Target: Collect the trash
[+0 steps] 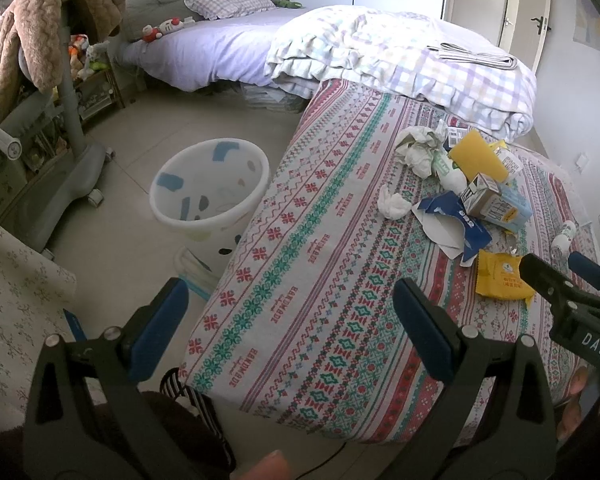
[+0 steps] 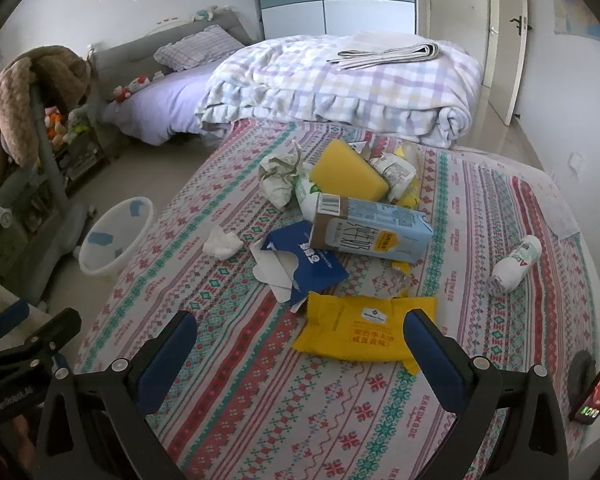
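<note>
Bedroom, patterned bed (image 2: pixel 260 420) strewn with trash: both jaws wide and empty, nothing collected yet, probably right gripper (image 2: pixel 300 344) closing on yellow packet (image 2: pixel 360 332) next, then white bin (image 1: pixel 208 188).

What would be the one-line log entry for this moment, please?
left gripper: open, empty | right gripper: open, over yellow packet | trash: on table | bin: on floor

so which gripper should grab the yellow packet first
Right. The right gripper is open, with the yellow packet just ahead between its fingers. The left gripper is open over bare cloth nearer the bin.
</note>
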